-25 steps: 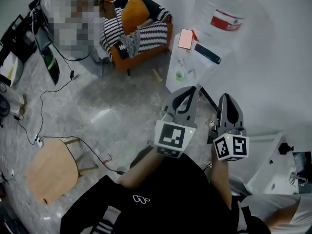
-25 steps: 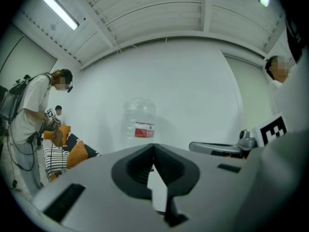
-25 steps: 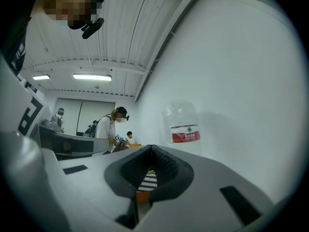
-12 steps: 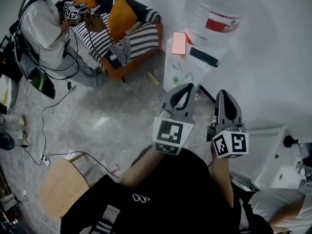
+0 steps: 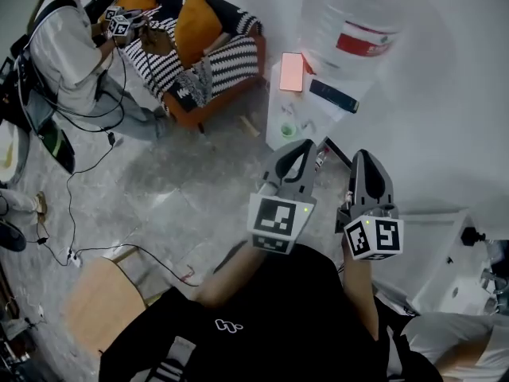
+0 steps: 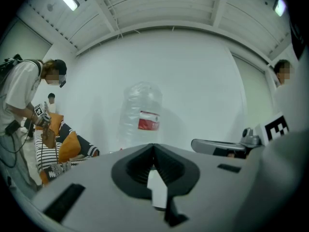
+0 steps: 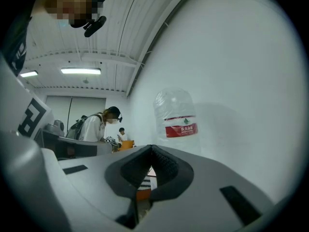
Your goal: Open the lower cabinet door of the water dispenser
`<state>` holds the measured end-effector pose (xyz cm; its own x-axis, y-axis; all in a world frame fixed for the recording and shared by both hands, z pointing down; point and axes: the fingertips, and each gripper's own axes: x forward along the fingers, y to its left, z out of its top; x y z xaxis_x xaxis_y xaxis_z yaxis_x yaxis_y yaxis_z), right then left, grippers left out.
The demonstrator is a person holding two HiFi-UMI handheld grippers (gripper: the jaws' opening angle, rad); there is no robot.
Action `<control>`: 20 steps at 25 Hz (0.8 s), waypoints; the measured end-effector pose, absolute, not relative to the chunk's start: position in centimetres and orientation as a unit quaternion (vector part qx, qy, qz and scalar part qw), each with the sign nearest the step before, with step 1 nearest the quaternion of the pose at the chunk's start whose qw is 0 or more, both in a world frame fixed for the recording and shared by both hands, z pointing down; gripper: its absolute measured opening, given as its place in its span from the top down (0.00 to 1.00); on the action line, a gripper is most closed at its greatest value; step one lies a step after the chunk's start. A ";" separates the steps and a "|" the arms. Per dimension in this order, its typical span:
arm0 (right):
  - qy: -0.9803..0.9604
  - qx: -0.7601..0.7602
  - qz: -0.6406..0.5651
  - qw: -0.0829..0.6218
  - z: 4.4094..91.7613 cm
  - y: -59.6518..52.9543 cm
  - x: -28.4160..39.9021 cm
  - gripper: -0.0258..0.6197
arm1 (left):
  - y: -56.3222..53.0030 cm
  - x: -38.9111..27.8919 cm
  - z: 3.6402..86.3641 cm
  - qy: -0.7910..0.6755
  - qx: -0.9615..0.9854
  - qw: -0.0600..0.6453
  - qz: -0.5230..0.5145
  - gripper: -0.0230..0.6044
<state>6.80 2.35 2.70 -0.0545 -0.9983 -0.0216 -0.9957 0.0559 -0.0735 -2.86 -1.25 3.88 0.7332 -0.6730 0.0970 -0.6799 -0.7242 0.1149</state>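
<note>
Two tongs sit side by side just past your black shirt (image 5: 262, 317), each with its marker cube facing up at you. Your left tongs (image 5: 308, 144) are clenched: in the left gripper view the ribbed pads meet at the tip with nothing between them. Your right tongs (image 5: 367, 157) are clenched and empty too, and their pads are pressed together in the right gripper view. The two stand close to each other but apart, both pointing roughly level towards the wall.

Down at your left, a wooden stool (image 5: 99, 301) stands on the grey floor (image 5: 183, 181), with a black cable (image 5: 119, 249) trailing past it.

Just ahead of the tongs stands the water dispenser (image 5: 280, 94), white and set against the white wall. From the head view the tips of both tongs overlap its near edge, and you cannot tell whether they touch it. Its lower cabinet door faces away from every view. On its top lie a pink flat item (image 5: 292, 71) and a dark flat item (image 5: 334, 95). The clear bottle (image 5: 358, 22) with a red label stands upright on it.

Farther off to the left is an orange armchair (image 5: 199, 46) with striped cushions. Beside it, a person in a white shirt (image 5: 67, 54) bends over.
</note>
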 end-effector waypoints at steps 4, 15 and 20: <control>0.731 -0.682 -0.020 0.017 3.4 2.2 7.3 0.94 | -1.9 -2.9 5.0 -0.380 0.920 0.091 0.032 0.95; 0.744 -0.668 -0.015 0.007 2.4 0.3 11.0 0.94 | -2.9 1.4 4.1 -0.385 0.917 0.097 0.033 0.95; 0.746 -0.665 -0.023 0.007 2.8 -0.2 12.1 0.94 | -3.4 2.4 4.6 -0.388 0.915 0.100 0.042 0.95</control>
<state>12.07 -0.18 2.82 -0.1153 -0.9931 0.0200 -0.9924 0.1143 -0.0445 2.37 -3.43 4.59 0.6948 -0.7024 0.1547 -0.7192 -0.6785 0.1495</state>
